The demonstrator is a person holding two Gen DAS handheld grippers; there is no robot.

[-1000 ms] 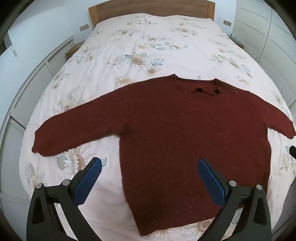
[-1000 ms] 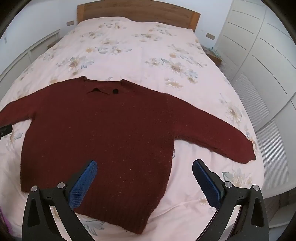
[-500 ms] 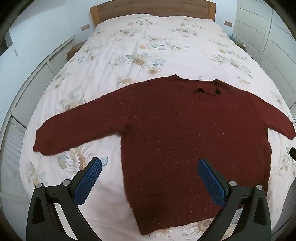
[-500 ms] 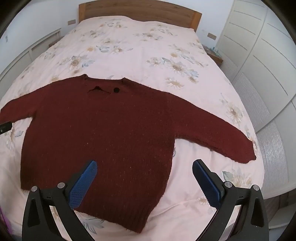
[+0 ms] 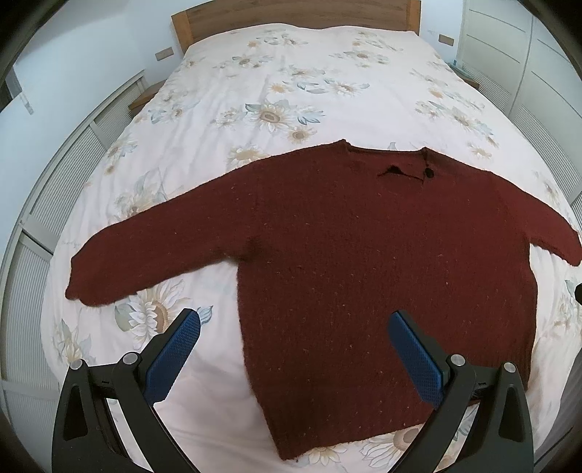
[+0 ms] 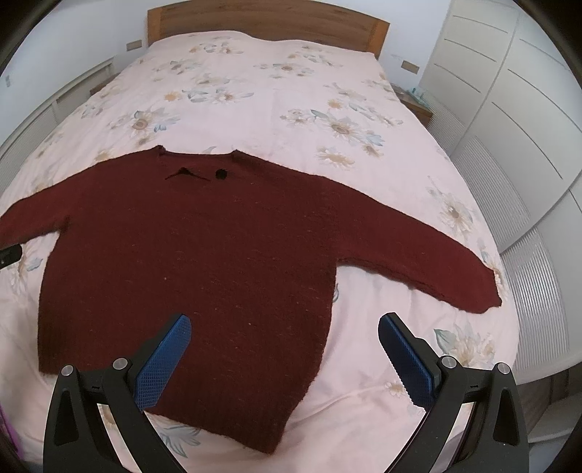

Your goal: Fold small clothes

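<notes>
A small dark red knit sweater (image 5: 363, 262) lies flat on the bed with both sleeves spread out; it also shows in the right wrist view (image 6: 189, 262). My left gripper (image 5: 294, 320) is open and empty, hovering above the sweater's lower left side. My right gripper (image 6: 284, 324) is open and empty above the sweater's lower right side. The left sleeve end (image 5: 87, 283) points left, and the right sleeve end (image 6: 480, 294) points right. The hem (image 6: 232, 433) lies nearest to me.
The bed has a pale floral cover (image 5: 276, 83) and a wooden headboard (image 5: 291, 14). White slatted cupboard fronts (image 5: 40, 203) run along the left, and white wardrobe doors (image 6: 509, 109) along the right. A nightstand (image 6: 418, 105) stands by the headboard.
Both grippers have drifted slightly, so the sweater sits a touch lower in each view. The sweater has not moved and both grippers stay open.
</notes>
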